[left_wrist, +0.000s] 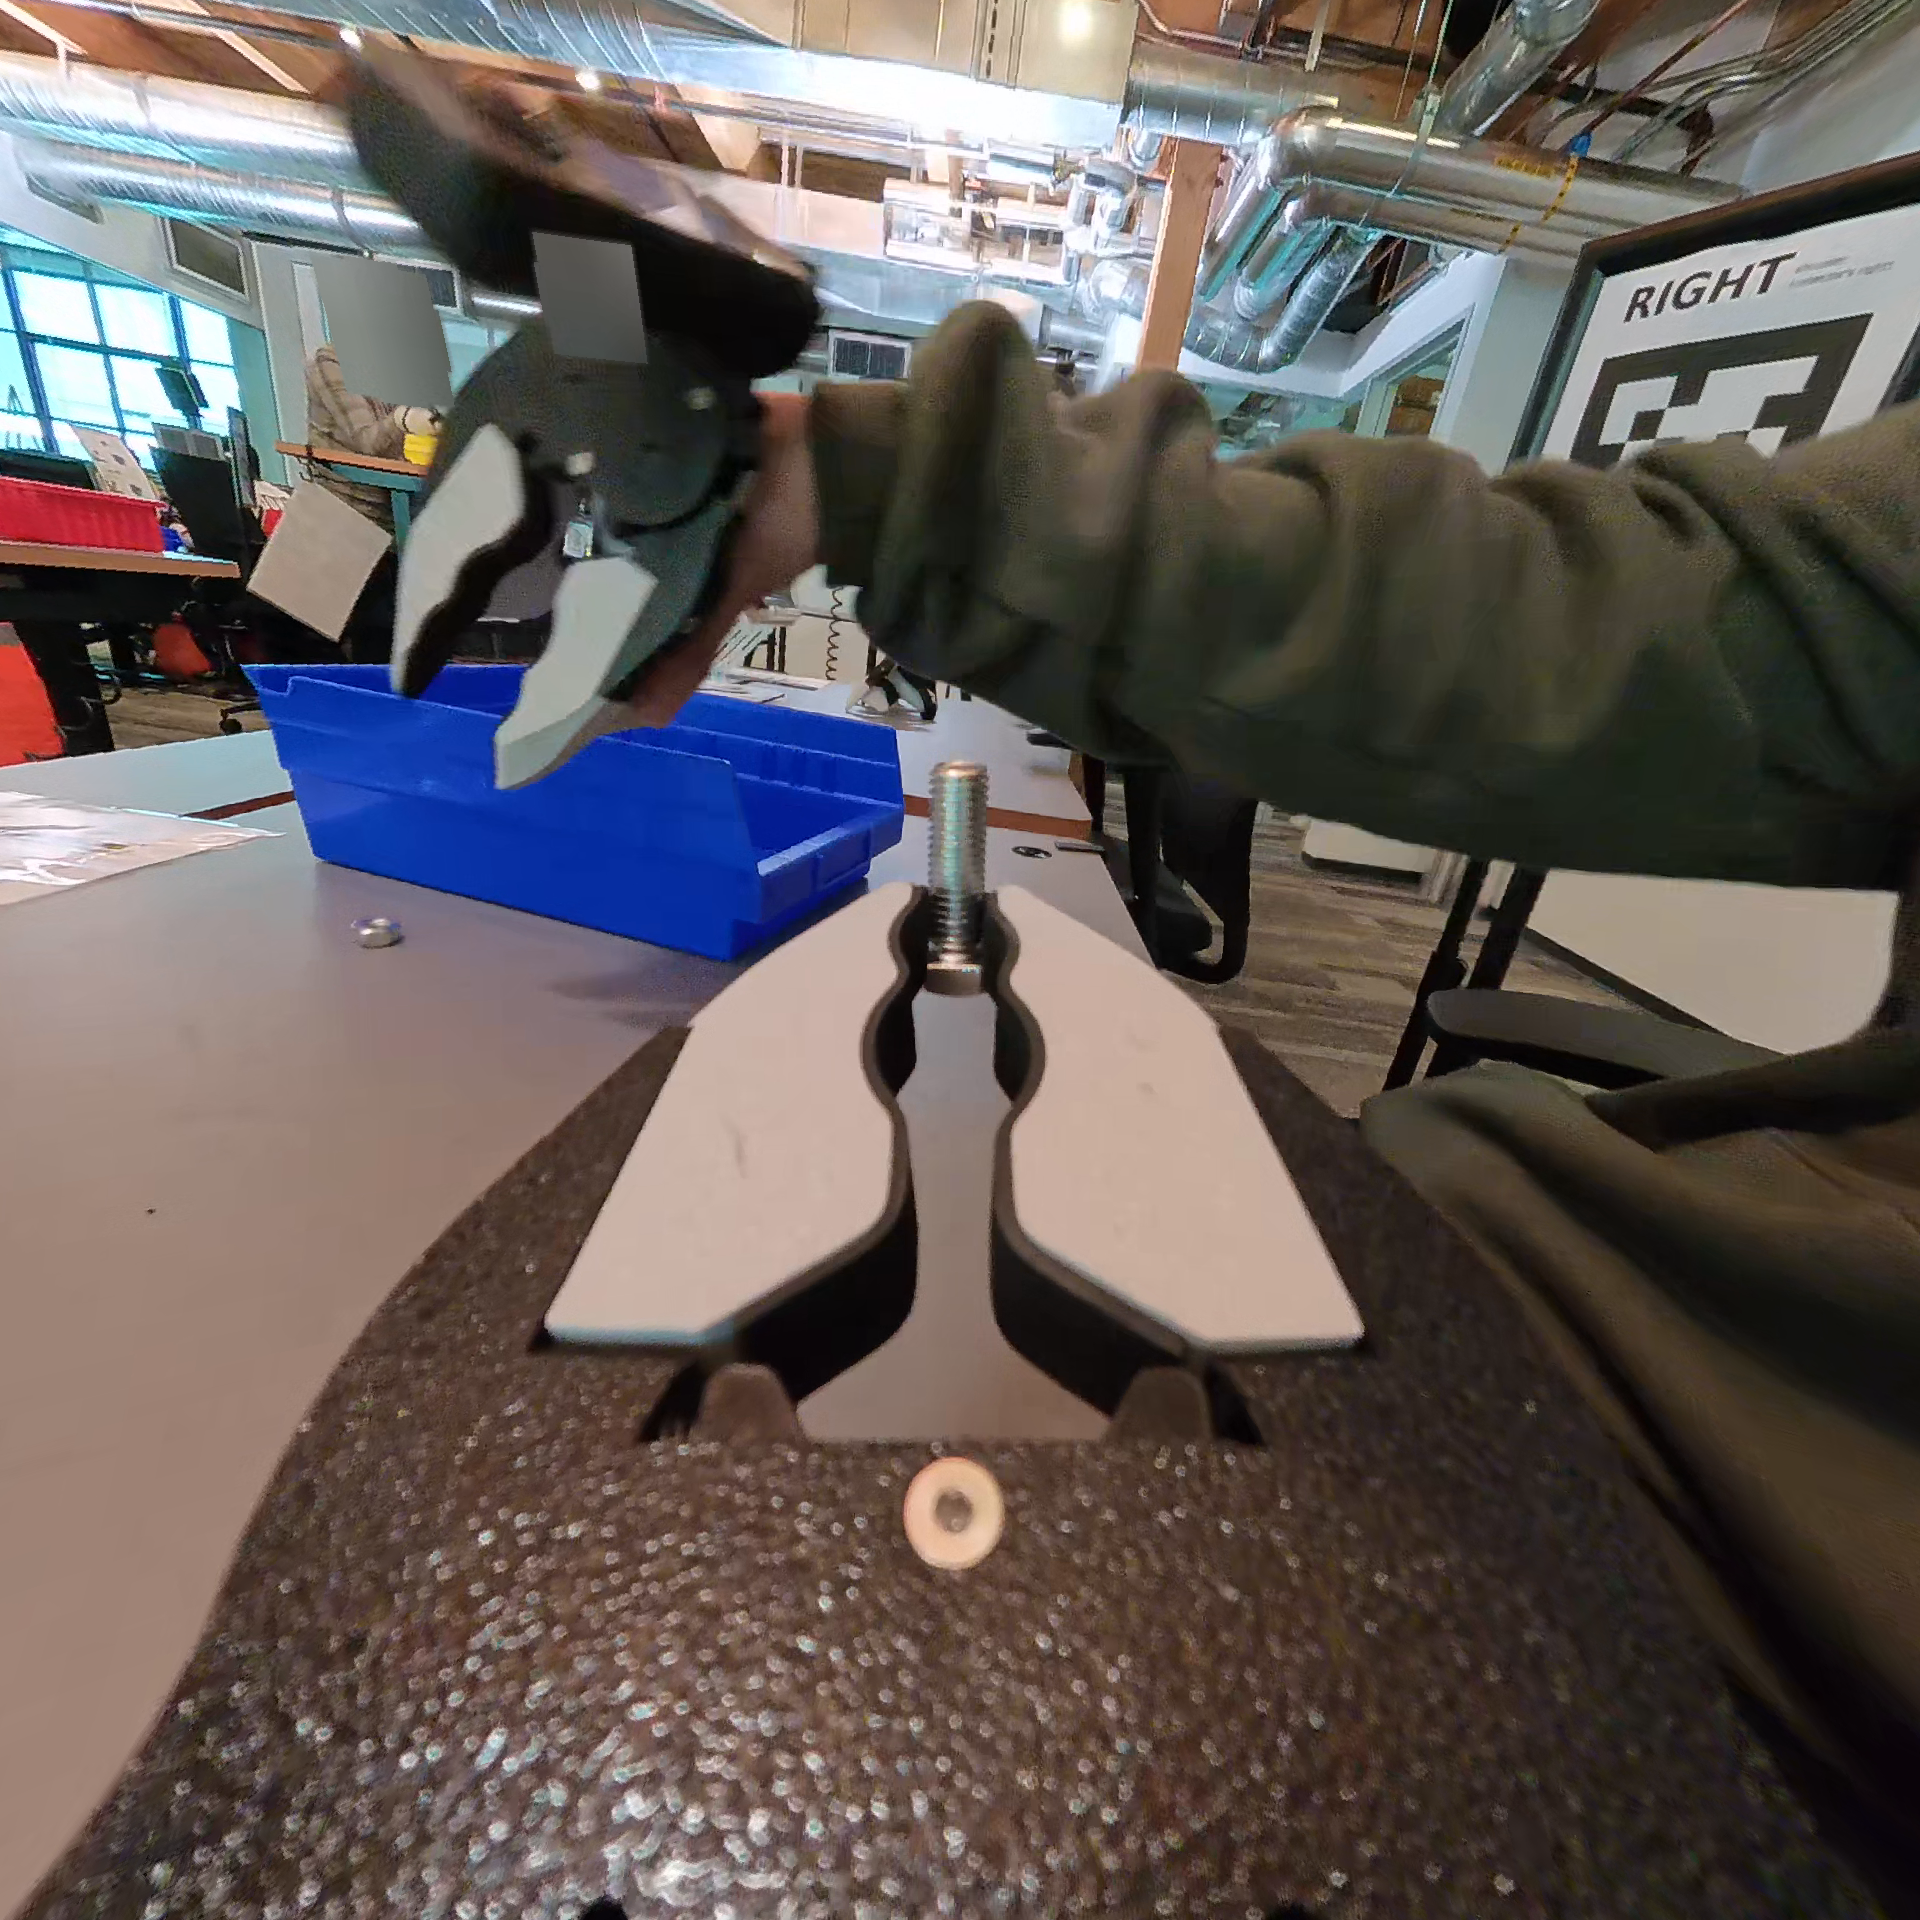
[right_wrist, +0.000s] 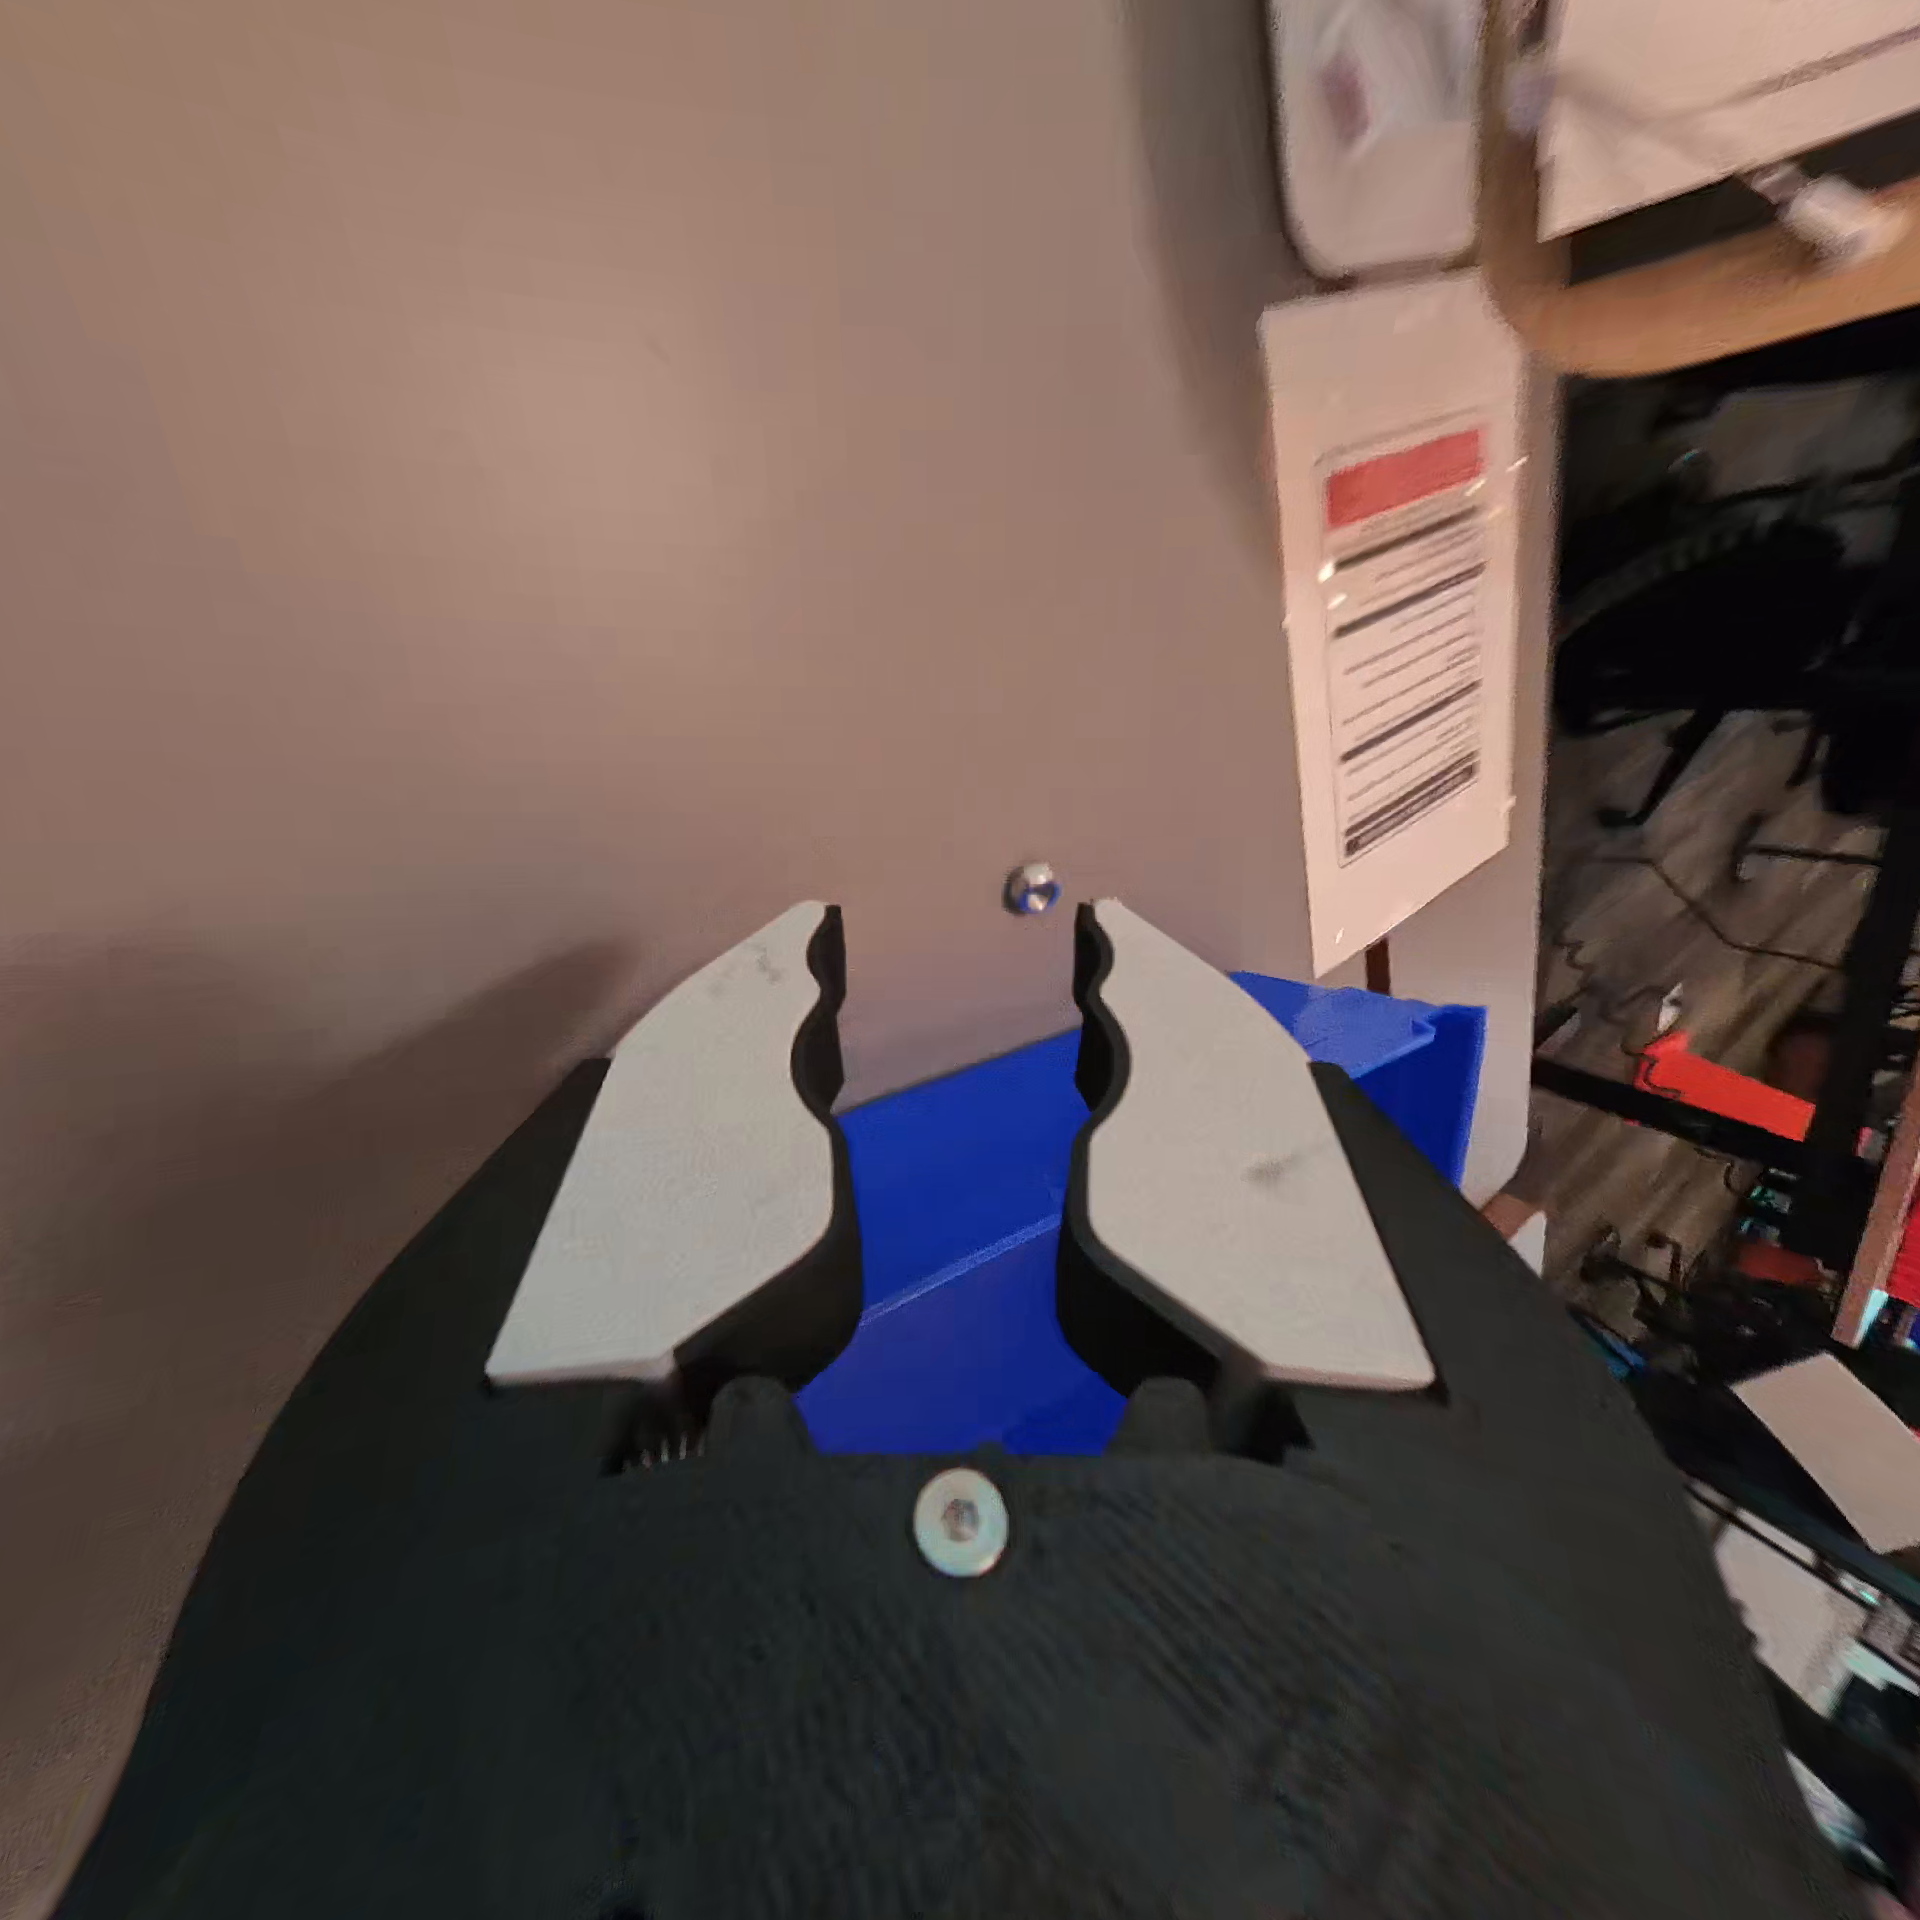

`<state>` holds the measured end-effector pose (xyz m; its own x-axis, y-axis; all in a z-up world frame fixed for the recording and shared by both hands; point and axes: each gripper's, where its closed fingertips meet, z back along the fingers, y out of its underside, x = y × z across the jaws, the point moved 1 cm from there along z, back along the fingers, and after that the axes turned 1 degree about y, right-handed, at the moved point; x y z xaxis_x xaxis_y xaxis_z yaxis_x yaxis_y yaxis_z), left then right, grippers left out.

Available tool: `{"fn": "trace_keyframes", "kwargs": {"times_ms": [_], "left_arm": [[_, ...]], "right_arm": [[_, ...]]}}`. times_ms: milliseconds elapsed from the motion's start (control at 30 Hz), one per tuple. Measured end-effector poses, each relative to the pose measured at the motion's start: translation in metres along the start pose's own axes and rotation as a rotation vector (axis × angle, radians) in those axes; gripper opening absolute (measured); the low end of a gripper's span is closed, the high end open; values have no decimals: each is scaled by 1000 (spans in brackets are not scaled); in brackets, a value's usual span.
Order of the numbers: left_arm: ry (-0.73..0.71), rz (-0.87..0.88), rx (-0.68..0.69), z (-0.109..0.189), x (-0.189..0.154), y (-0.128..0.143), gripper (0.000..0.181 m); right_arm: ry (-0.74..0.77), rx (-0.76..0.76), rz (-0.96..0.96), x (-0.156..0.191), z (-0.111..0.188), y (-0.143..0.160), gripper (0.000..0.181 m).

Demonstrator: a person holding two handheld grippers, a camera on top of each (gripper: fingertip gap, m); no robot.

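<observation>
bolt: I see the steel bolt [left_wrist: 957, 883] upright, threads up, off the surface [left_wrist: 208, 1091]; hex head seated in the tip notch.
handling: rigid, dense, slick; I'd grip the head flats, not the threads.
left tongs [left_wrist: 957, 940]: pinching the bolt.
right tongs [right_wrist: 956, 914]: spread, empty, above the blue bin [right_wrist: 956, 1226].
nut [right_wrist: 1031, 889]: loose on the surface, beyond the right tips, near the bin.

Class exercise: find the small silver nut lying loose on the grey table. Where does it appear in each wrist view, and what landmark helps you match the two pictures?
Left wrist view: the nut lies left of centre on the table, in front of the blue bin.
Right wrist view: the nut sits just beyond the open right gripper, nearer its right fingertip.
Shared landmark: the blue bin.
</observation>
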<state>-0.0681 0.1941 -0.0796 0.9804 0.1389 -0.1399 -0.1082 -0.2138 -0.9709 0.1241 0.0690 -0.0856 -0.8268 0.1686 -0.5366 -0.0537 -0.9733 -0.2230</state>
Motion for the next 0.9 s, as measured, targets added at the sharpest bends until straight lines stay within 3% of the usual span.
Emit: {"fn": "trace_keyframes", "kwargs": {"times_ms": [33, 133, 267, 400, 633, 900], "left_arm": [[1, 2, -6, 1, 0, -1, 9], [9, 19, -35, 5, 1, -4, 9], [22, 46, -67, 9, 3, -8, 9], [46, 64, -83, 11, 4, -10, 9], [80, 88, -122, 15, 7, -14, 9], [96, 83, -112, 15, 4, -13, 9]], "right_arm": [[-39, 59, 23, -6, -12, 3, 44], [-80, 139, 60, -24, -45, 8, 40], [-172, 277, -27, -31, -84, 25, 39], [-225, 371, 8, -40, -107, 44, 34], [-319, 444, 214, -39, -119, 63, 34], [-355, 457, 218, -41, -129, 72, 28]]}}
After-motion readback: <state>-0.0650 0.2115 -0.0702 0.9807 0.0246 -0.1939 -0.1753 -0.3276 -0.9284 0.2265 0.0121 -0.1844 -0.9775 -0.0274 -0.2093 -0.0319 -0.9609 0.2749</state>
